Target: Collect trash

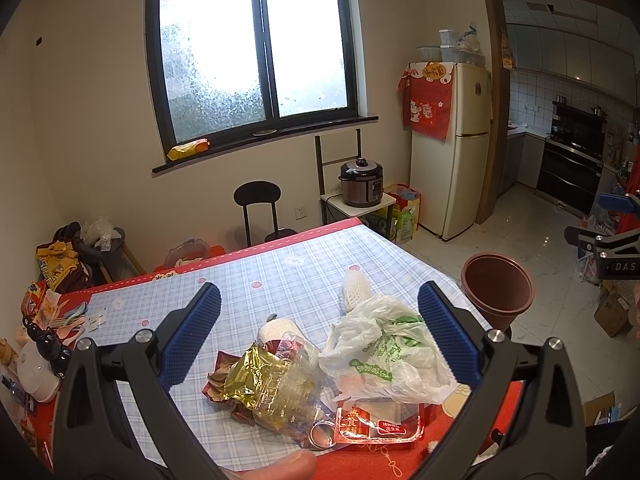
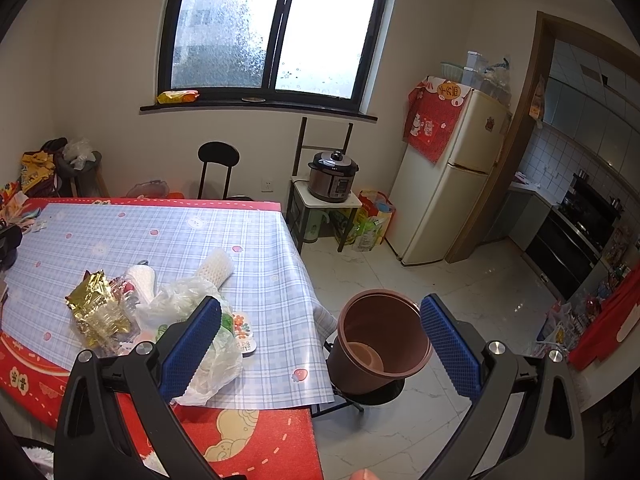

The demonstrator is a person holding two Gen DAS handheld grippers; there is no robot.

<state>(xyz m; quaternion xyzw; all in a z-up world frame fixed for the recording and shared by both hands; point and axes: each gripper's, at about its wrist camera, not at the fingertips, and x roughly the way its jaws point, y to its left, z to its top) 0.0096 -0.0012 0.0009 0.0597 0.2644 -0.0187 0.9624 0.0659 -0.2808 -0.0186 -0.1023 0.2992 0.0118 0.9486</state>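
A pile of trash lies on the checked tablecloth point(image 1: 280, 276): a gold foil wrapper point(image 1: 256, 376), a clear plastic cup point(image 1: 288, 392), a white plastic bag point(image 1: 384, 356), a white foam net point(image 1: 354, 290) and a red packet point(image 1: 380, 424). My left gripper point(image 1: 318, 324) is open, above the pile, jaws wide on either side of it. My right gripper point(image 2: 320, 332) is open and empty at the table's right edge, near a brown bin point(image 2: 380, 340) on a stool. The bag point(image 2: 200, 320), wrapper point(image 2: 96, 304) and net point(image 2: 218, 266) also show in the right wrist view.
Small items crowd the table's left edge point(image 1: 40, 332). A black chair point(image 1: 258, 208) stands behind the table, a pressure cooker point(image 1: 362, 182) on a side table, a fridge point(image 1: 452, 152) to the right. The brown bin point(image 1: 496, 284) stands beside the table's right corner.
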